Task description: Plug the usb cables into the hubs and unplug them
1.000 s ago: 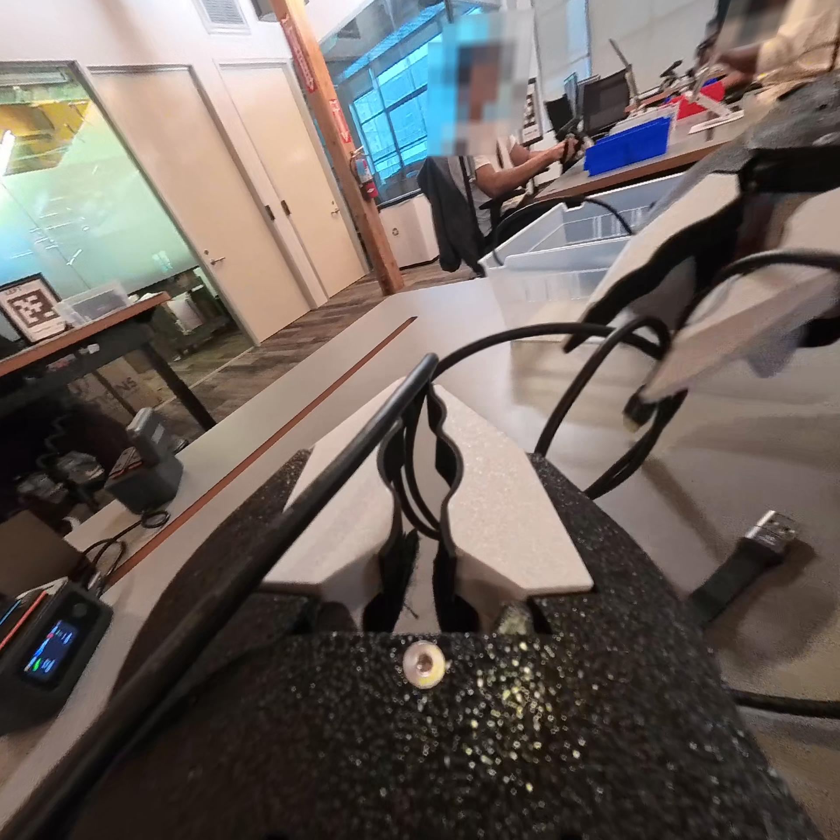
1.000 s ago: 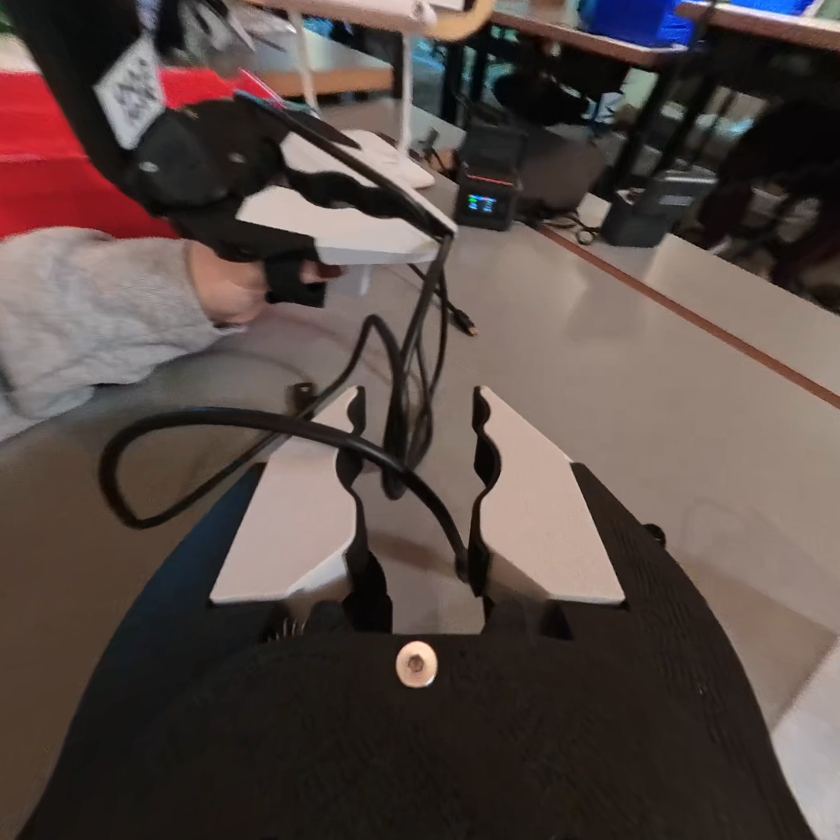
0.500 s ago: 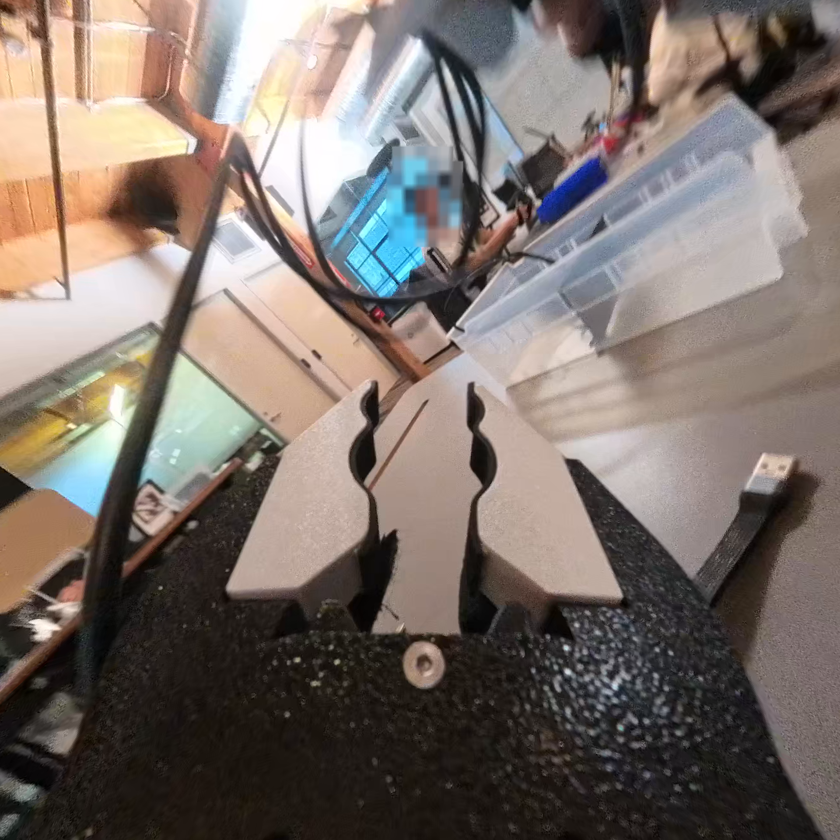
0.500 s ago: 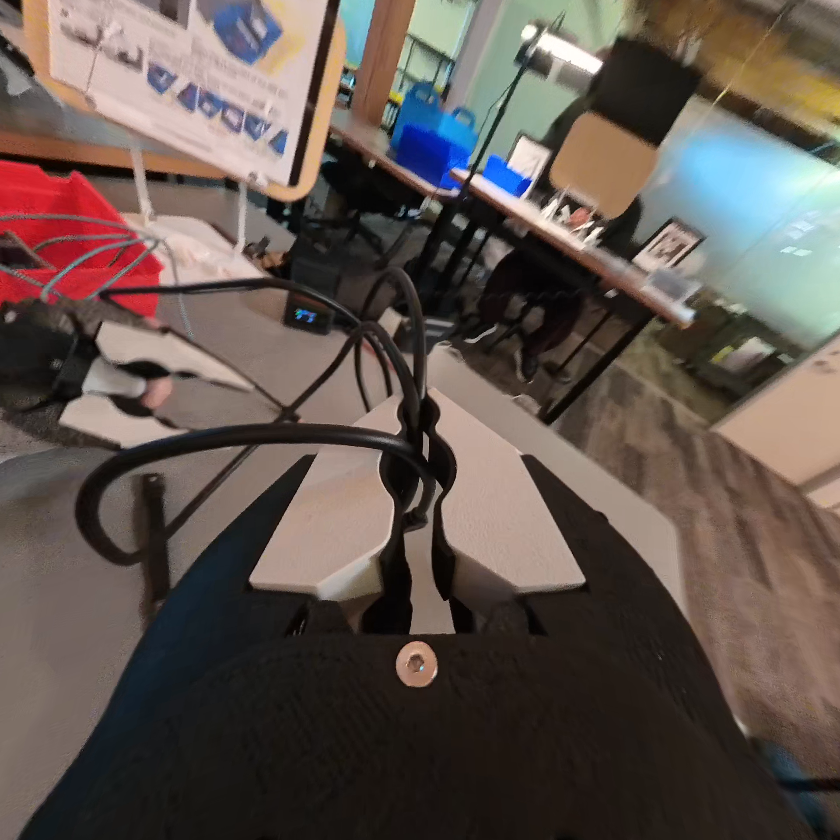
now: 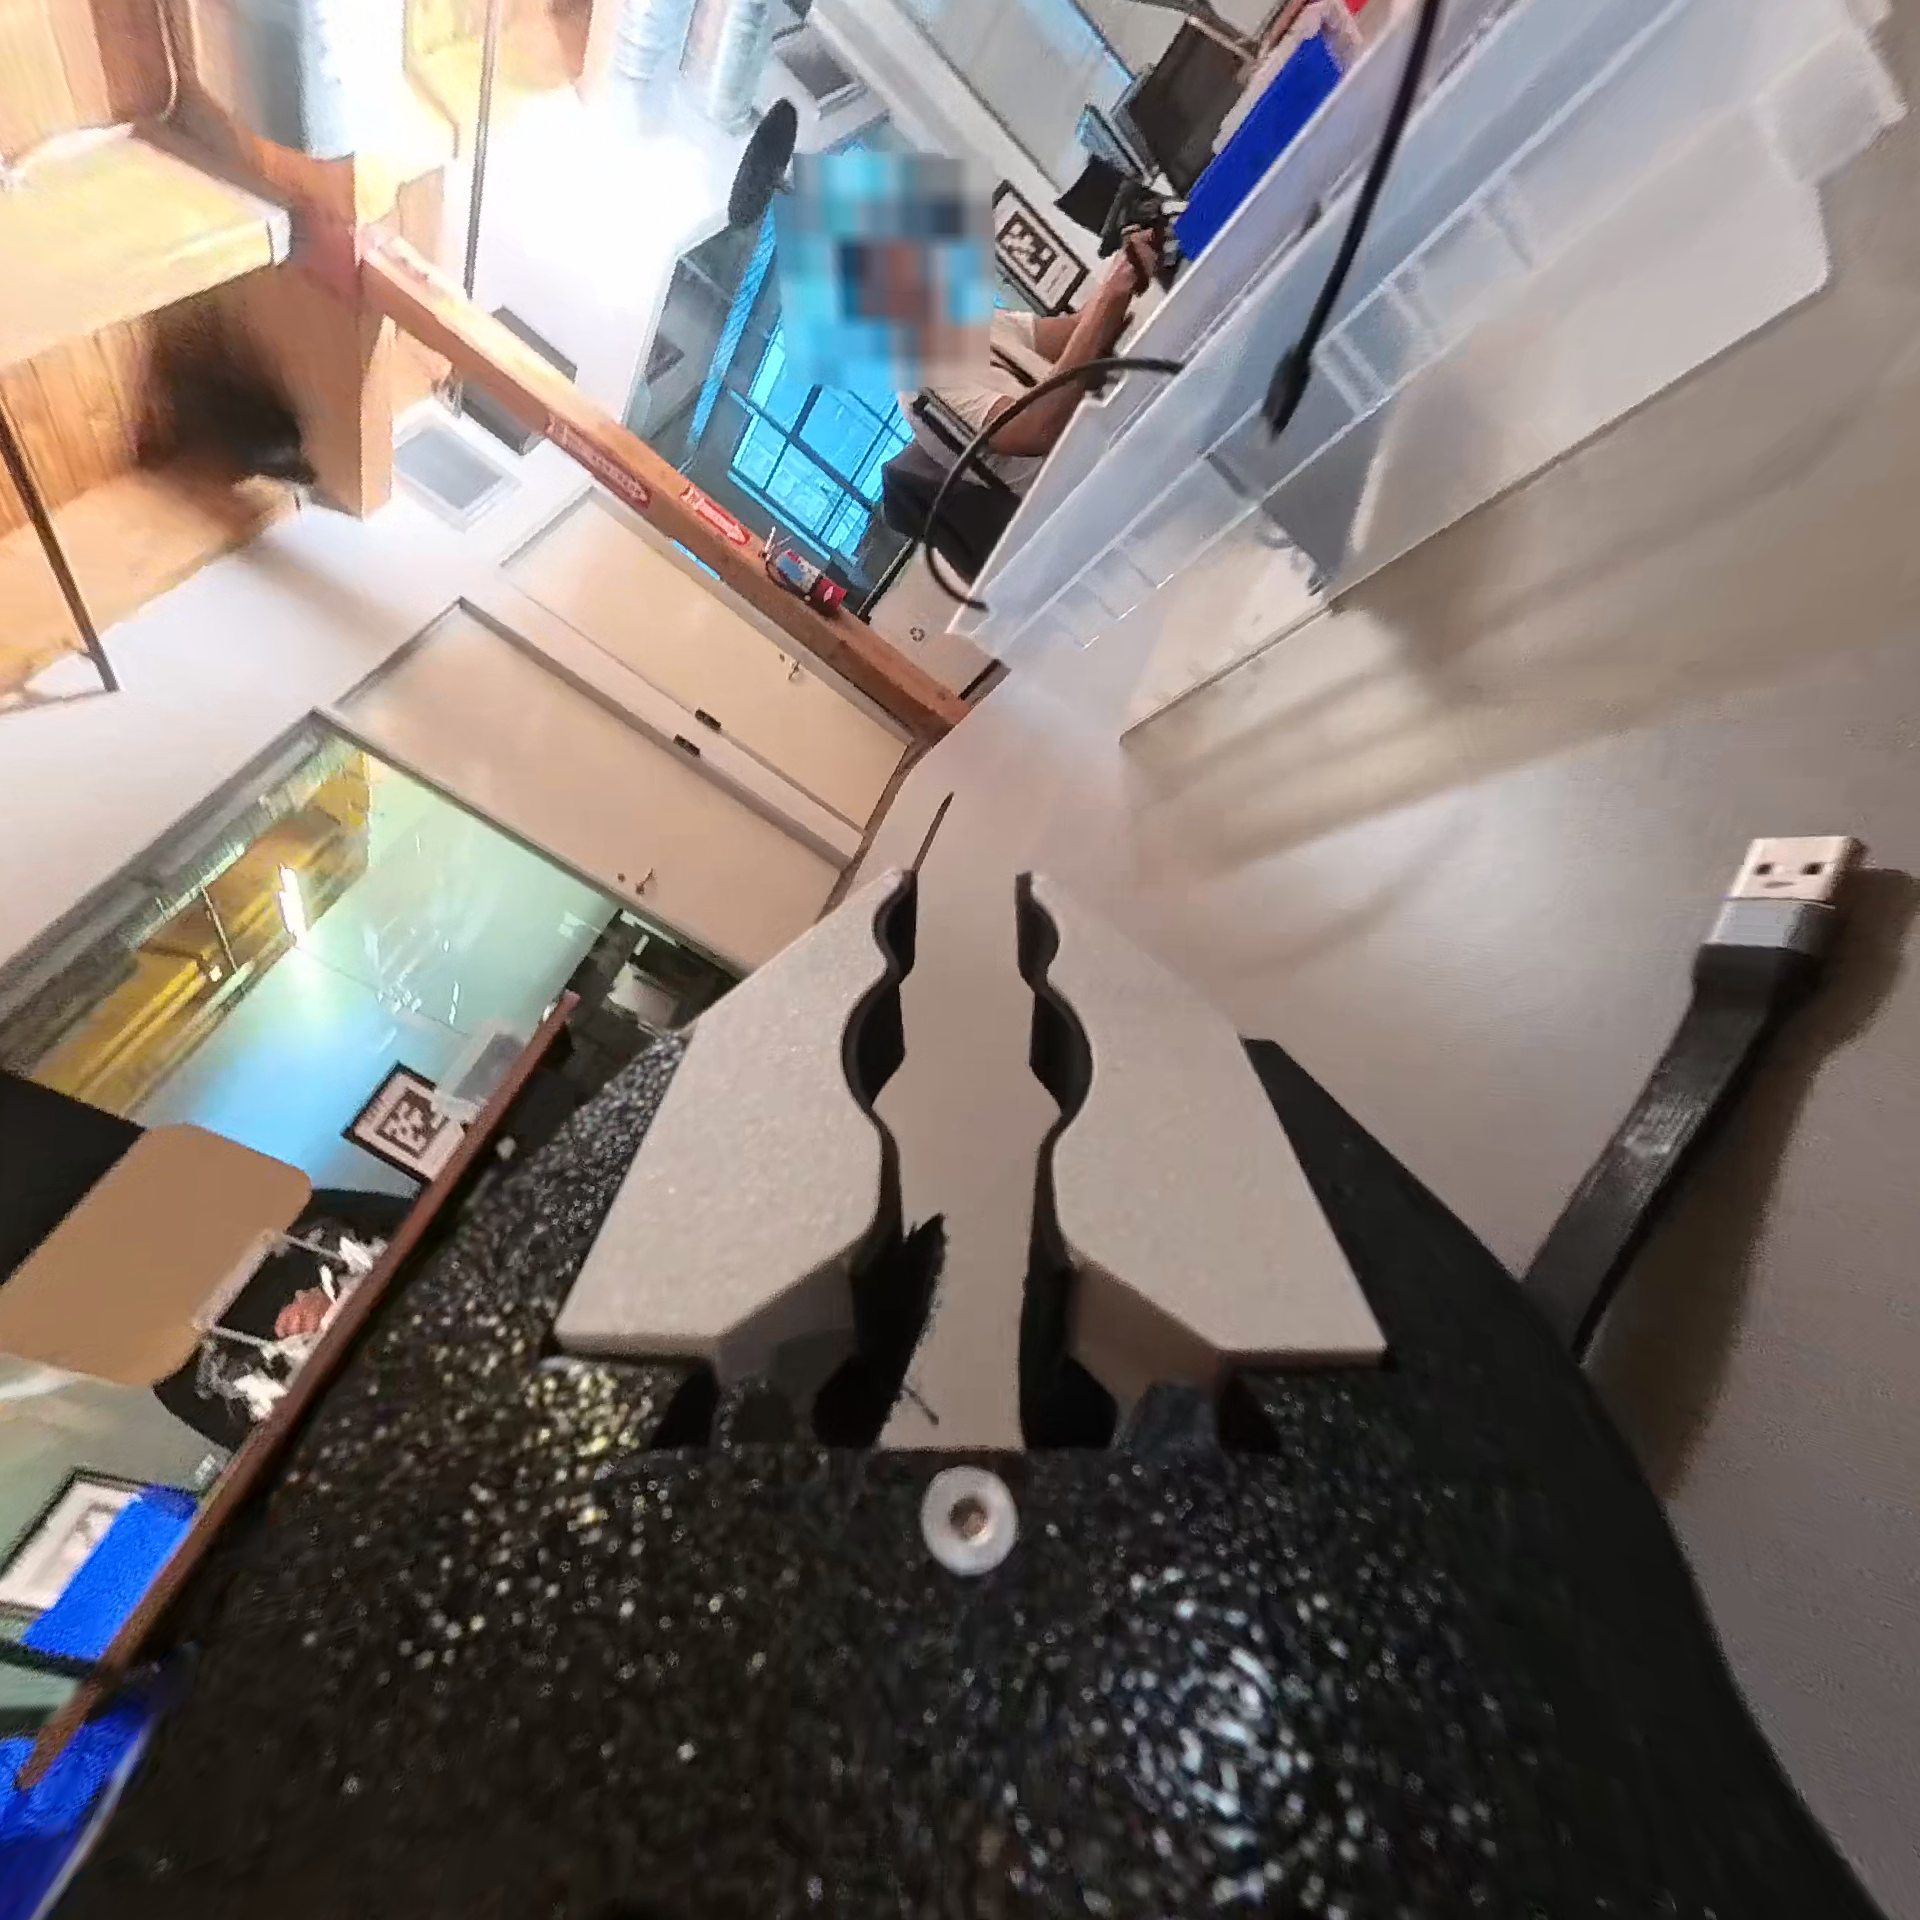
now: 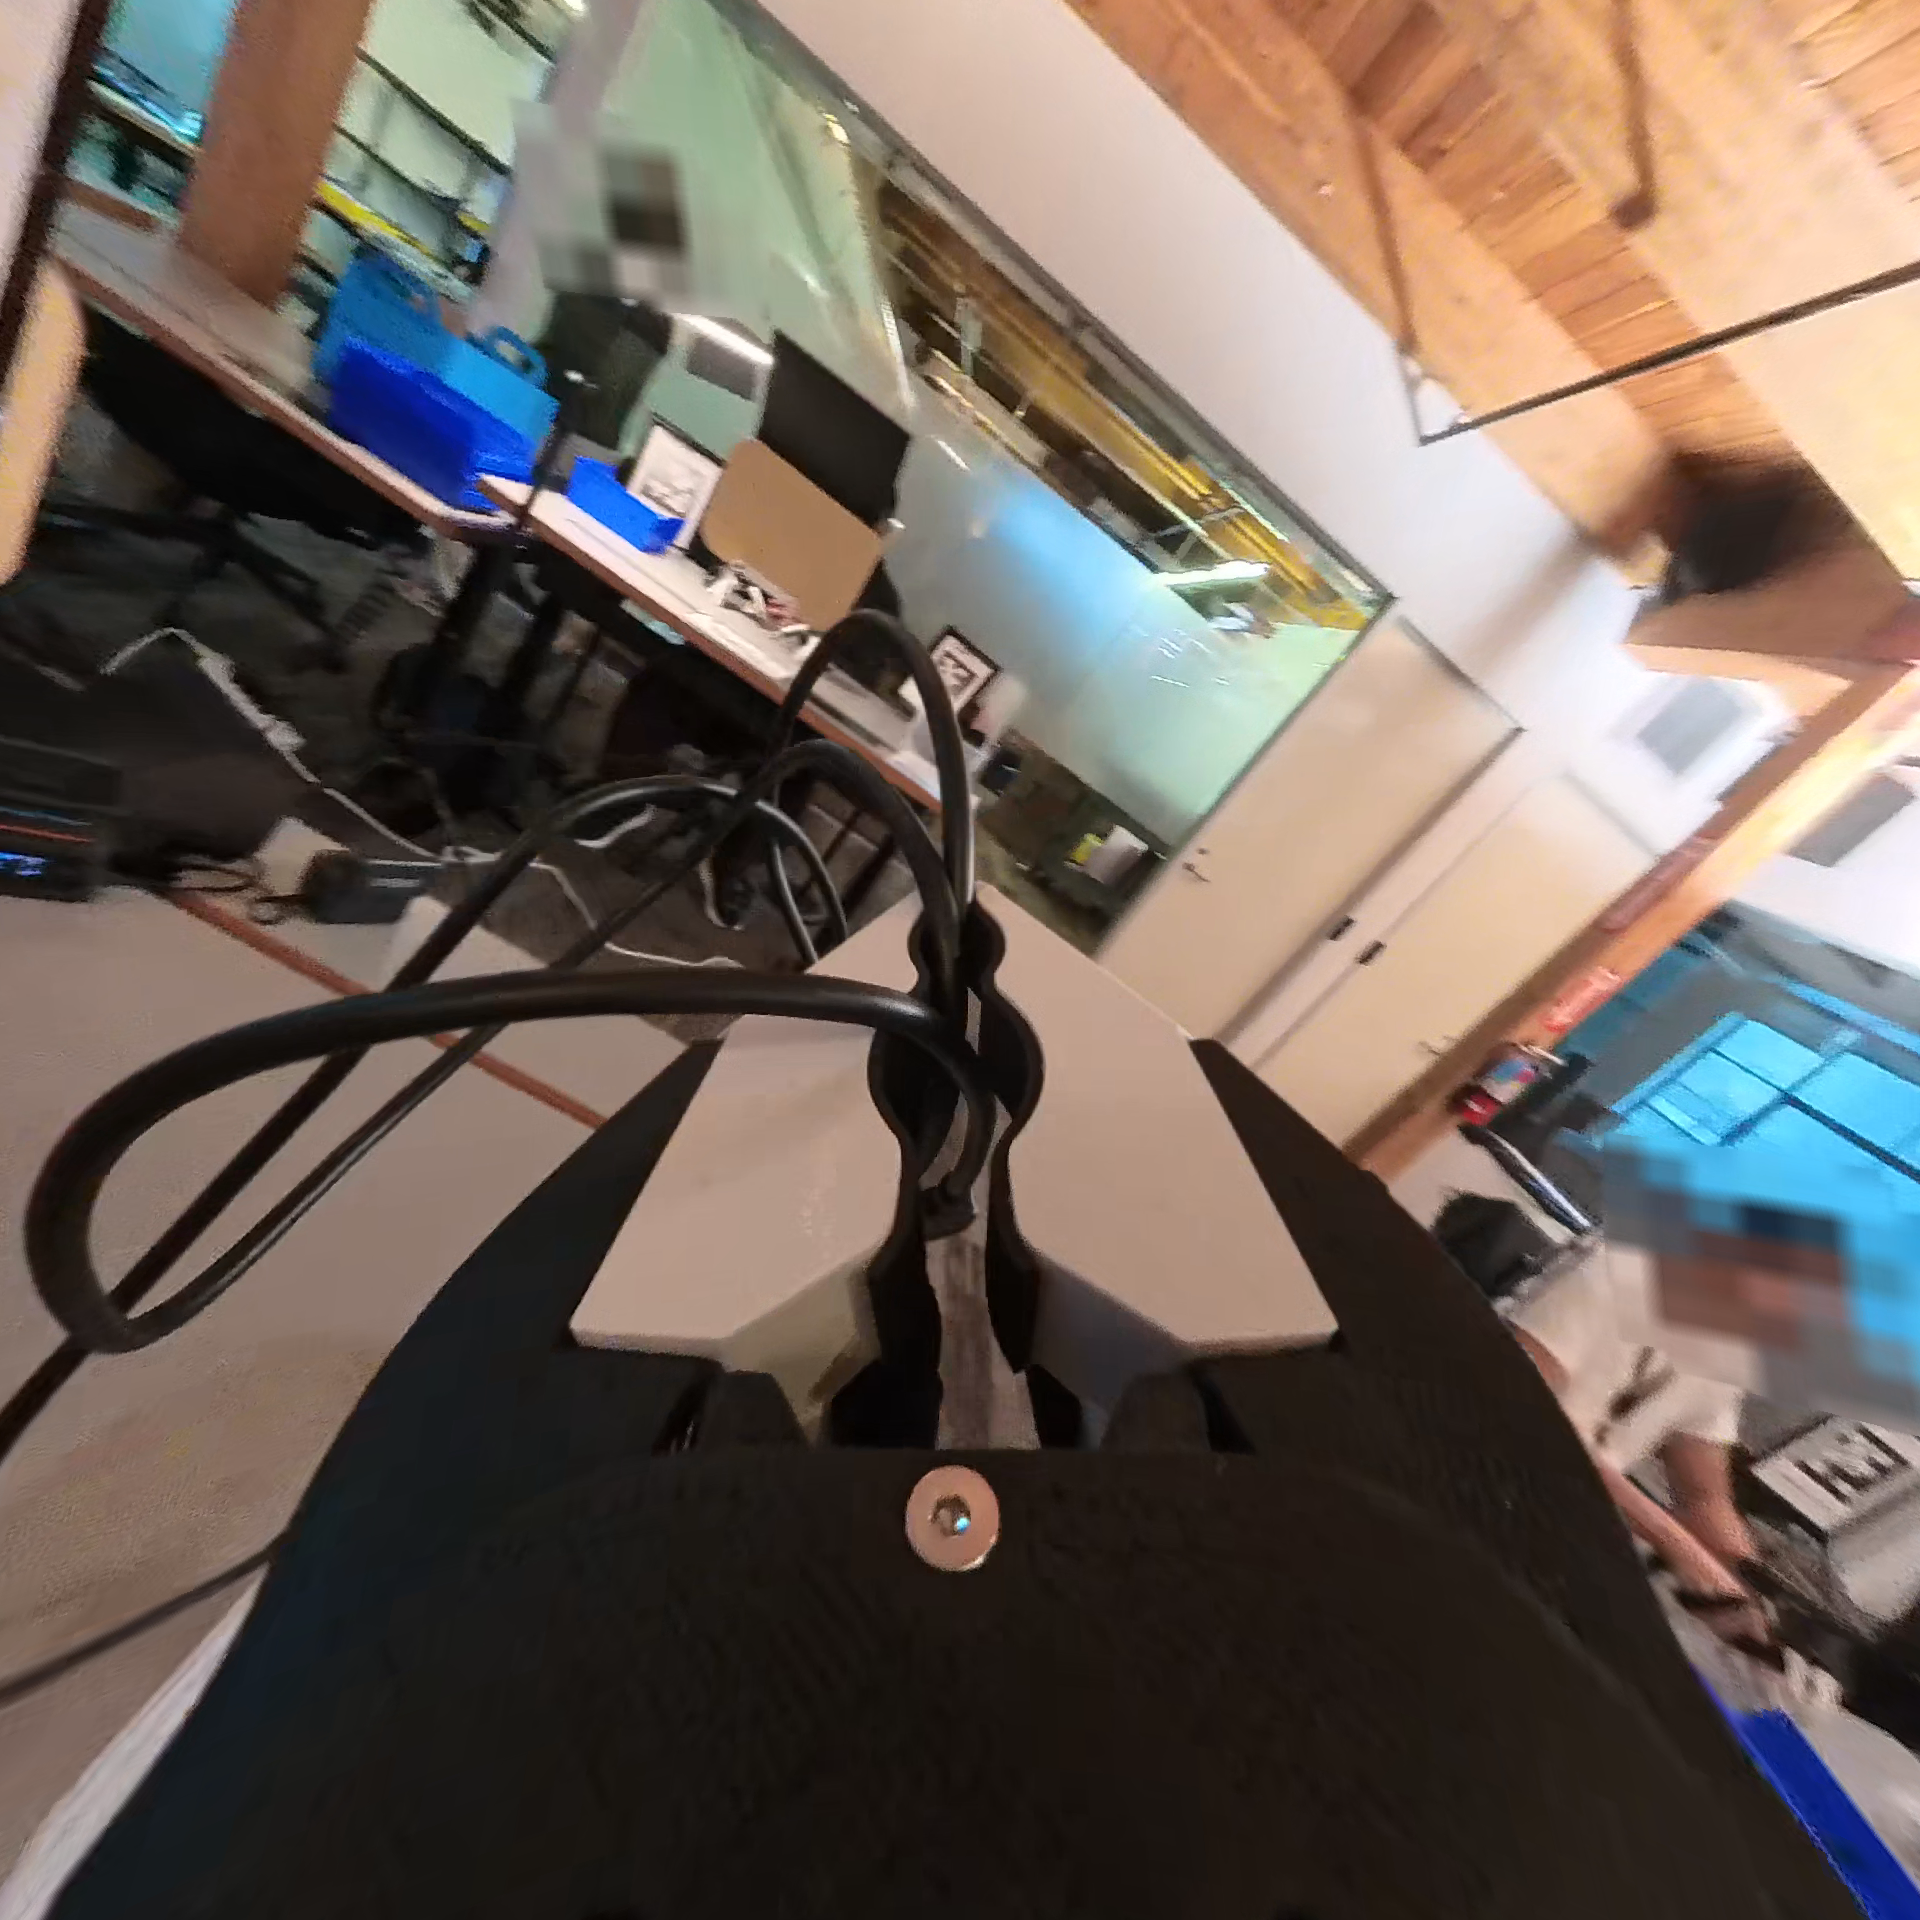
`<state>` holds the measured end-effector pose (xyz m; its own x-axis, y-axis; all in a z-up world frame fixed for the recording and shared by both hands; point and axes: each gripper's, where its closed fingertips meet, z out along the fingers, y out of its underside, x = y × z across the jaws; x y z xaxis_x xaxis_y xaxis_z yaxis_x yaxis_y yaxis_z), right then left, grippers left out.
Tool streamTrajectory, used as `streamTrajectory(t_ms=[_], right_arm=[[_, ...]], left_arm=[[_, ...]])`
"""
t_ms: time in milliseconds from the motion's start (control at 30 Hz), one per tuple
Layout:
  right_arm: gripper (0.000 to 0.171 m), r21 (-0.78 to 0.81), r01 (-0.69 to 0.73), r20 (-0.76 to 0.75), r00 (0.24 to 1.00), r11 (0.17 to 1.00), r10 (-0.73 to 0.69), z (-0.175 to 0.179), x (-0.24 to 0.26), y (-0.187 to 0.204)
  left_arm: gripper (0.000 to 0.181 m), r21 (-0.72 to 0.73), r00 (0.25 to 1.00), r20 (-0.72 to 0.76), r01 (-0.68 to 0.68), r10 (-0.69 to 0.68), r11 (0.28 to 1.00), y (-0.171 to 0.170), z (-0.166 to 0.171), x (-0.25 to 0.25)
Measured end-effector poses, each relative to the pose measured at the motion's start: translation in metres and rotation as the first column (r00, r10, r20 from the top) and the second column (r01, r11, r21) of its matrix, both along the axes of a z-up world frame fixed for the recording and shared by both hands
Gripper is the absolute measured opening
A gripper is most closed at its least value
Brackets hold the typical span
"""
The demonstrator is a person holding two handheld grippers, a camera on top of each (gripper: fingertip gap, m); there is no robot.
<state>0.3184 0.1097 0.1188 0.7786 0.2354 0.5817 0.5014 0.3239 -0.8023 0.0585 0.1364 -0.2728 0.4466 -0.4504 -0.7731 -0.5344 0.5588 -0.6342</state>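
My left gripper (image 5: 966, 883) is open and empty, tilted, just above the grey table (image 5: 1455, 831). A flat black cable with a silver USB plug (image 5: 1787, 883) lies on the table to its right. A thin black cable end (image 5: 1294, 384) hangs in front of the clear bins. My right gripper (image 6: 961, 930) is shut on a bundle of black cables (image 6: 935, 790), lifted above the table. One thick cable (image 6: 312, 1049) loops out to the left and others trail down toward the table. No hub is in view.
Clear plastic bins (image 5: 1403, 343) stand at the far right of the table in the left wrist view. A brown strip (image 6: 468, 1049) runs along the table. Other desks with blue bins (image 6: 426, 395) and seated people (image 5: 997, 364) are in the background. Some 45 centimetres of space lies between my two pairs of fingers.
My left gripper let go of the black cables and opened, then tilted. My right gripper closed on the cable bundle and lifted it, swinging upward and to the right.
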Motion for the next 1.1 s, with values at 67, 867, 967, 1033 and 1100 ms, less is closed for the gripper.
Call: streamTrajectory(t_ms=[67, 867, 967, 1033, 1100], right_arm=[[0.0, 0.011, 0.039, -0.029, 0.999, 0.999, -0.039, 0.017, 0.022, -0.003], [0.0, -0.105, 0.12, -0.107, 0.986, 0.987, -0.131, -0.015, 0.096, -0.004], [0.0, -0.073, 0.122, -0.133, 0.982, 0.99, -0.131, 0.004, 0.102, -0.01], [0.0, -0.06, 0.122, -0.143, 0.981, 0.991, -0.13, 0.015, 0.104, -0.013], [0.0, -0.062, 0.121, -0.141, 0.982, 0.991, -0.129, 0.018, 0.104, -0.014]], left_arm=[[0.016, -0.039, 0.999, 0.038, -0.016, 0.017, 0.999, 0.006, 0.0, -0.006], [0.01, -0.259, 0.932, 0.352, 0.005, 0.09, 0.966, 0.033, 0.009, -0.039], [0.01, -0.26, 0.937, 0.338, 0.008, 0.083, 0.966, 0.032, 0.007, -0.036], [0.01, -0.262, 0.942, 0.325, 0.009, 0.079, 0.965, 0.032, 0.005, -0.033], [0.01, -0.26, 0.946, 0.314, 0.009, 0.076, 0.966, 0.032, 0.004, -0.032]])
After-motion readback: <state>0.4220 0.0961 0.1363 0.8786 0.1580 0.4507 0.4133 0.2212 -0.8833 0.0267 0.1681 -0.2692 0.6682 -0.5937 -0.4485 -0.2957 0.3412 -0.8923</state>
